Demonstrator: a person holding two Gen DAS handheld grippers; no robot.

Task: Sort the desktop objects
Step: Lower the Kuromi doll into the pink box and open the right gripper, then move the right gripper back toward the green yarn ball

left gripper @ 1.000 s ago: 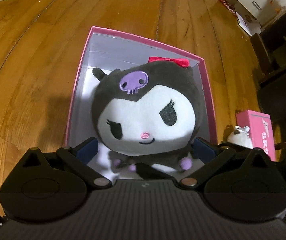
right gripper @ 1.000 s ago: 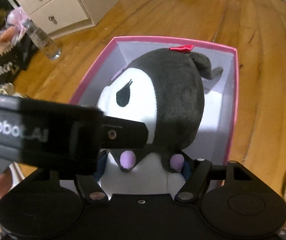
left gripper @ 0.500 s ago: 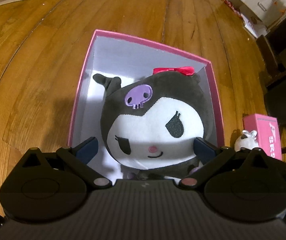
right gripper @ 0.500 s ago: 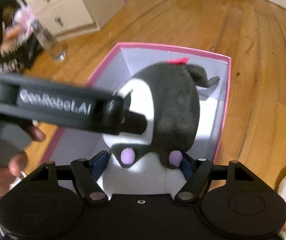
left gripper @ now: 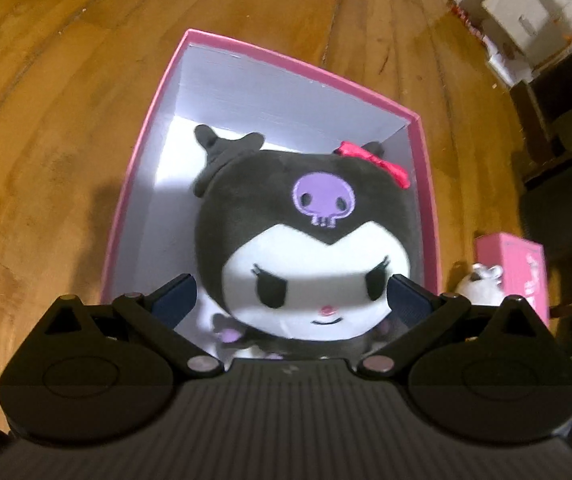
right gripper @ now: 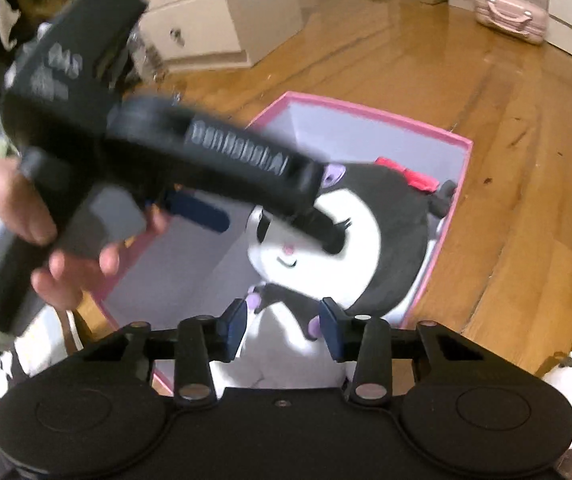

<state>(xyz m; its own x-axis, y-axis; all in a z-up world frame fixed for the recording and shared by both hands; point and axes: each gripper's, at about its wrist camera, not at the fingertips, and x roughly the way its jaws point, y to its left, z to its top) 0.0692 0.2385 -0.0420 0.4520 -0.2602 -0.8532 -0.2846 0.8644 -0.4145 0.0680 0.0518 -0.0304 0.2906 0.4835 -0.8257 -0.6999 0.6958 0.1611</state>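
Right wrist view: the right tongs [right gripper: 281, 328] clamp the Kuromi plush [right gripper: 350, 232] by its body (red bow on top) inside the pink box [right gripper: 366, 110]. Left tongs [left gripper: 290, 296] are spread wide, flanking the head without touching.

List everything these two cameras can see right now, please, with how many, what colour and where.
plush doll: one, black and white, red bow, inside the box
box: one, pink outside, pale inside, on the floor
small pink carton: one, right of the box
small white toy: one, beside that carton
drawer cabinet: one, cream, far left
pink case: one, far back
wooden floor: brown
left gripper: black, open around the doll's head
right gripper: black, shut on the doll's body
hand: one, holding the left gripper
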